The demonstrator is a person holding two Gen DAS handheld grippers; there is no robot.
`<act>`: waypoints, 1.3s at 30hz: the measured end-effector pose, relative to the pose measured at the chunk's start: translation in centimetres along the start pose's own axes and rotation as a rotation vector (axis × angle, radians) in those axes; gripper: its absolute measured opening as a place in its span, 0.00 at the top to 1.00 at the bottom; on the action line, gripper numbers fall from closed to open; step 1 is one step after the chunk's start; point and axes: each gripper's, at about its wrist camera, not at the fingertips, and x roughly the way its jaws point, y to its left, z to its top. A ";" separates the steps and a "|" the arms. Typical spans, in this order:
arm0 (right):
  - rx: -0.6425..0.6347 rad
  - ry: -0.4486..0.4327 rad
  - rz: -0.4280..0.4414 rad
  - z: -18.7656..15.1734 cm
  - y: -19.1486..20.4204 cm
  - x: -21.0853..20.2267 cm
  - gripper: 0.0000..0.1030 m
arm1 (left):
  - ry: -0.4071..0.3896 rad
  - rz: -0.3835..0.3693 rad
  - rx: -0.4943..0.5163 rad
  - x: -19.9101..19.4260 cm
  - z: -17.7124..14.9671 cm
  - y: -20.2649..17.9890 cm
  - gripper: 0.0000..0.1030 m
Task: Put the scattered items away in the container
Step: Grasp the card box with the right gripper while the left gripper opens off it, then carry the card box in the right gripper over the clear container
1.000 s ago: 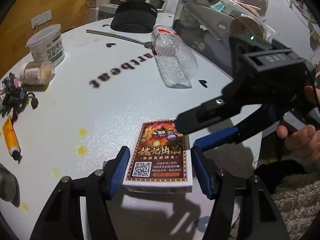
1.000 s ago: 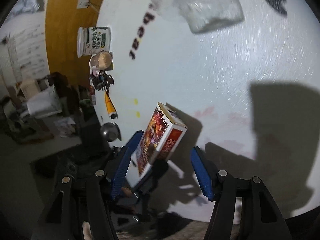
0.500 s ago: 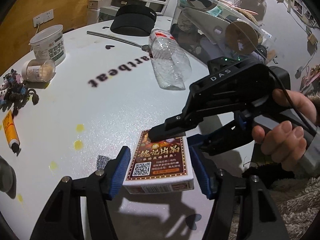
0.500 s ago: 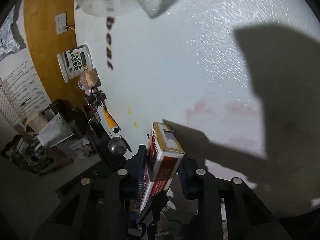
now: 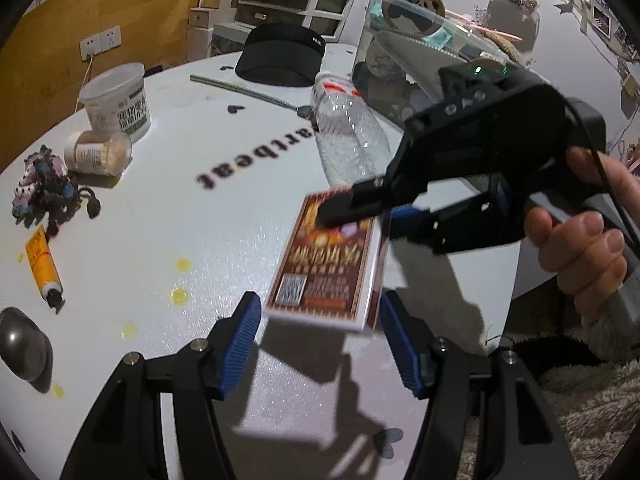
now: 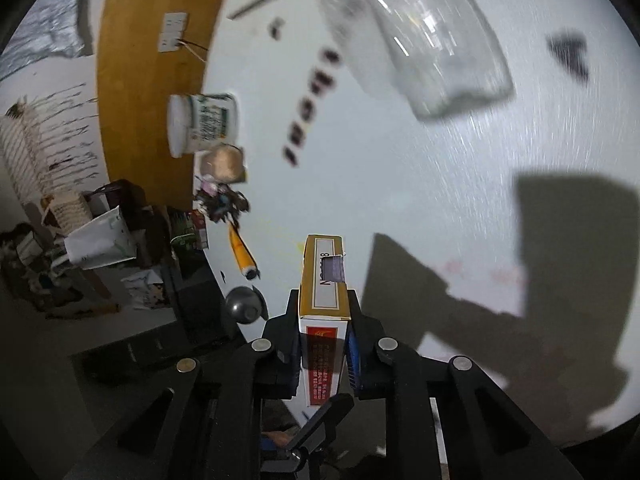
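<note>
A red-brown card box (image 5: 328, 268) with a QR code hangs tilted just above the white table (image 5: 200, 240). My right gripper (image 5: 372, 212), held by a hand, is shut on the box's far end. The right wrist view shows the box (image 6: 322, 280) edge-on, squeezed between the pads of the right gripper (image 6: 324, 344). My left gripper (image 5: 322, 336) stands open, its blue pads on either side of the box's near end without pressing it. A clear plastic bin (image 5: 440, 28) stands at the table's far right.
Lying on the table are a clear bottle (image 5: 348, 136), a white tub (image 5: 118, 100), a toothpick jar (image 5: 98, 152), a crochet trinket (image 5: 44, 188), an orange tube (image 5: 42, 264), a spoon (image 5: 240, 88), a black cap (image 5: 284, 56) and a grey dome (image 5: 24, 348).
My right gripper came in over the box's far end, shut on it and raised it off the table. The left gripper stayed where it was, still open.
</note>
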 end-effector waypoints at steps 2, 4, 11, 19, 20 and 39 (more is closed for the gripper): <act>-0.053 -0.038 -0.016 0.1 1.3 -1.3 0.81 | -0.017 0.011 0.008 -0.6 0.5 -0.3 0.34; -0.094 -0.069 0.006 0.2 2.5 -3.0 0.81 | -0.030 0.019 0.013 -1.1 0.9 -0.5 0.28; -0.259 -0.272 0.053 0.9 7.3 -13.4 0.81 | -0.038 0.069 -0.009 -1.8 2.4 -0.9 0.16; -0.393 -0.574 -0.035 1.2 9.1 -28.0 0.81 | -0.068 0.097 -0.062 -2.1 5.1 -1.7 0.03; -0.401 -0.626 -0.069 1.1 9.0 -30.3 0.81 | -0.068 0.102 -0.064 -2.1 5.4 -1.9 0.03; -0.435 -0.789 -0.529 3.4 1.1 -36.8 0.81 | -0.071 0.190 -0.043 -0.3 9.0 -6.4 0.00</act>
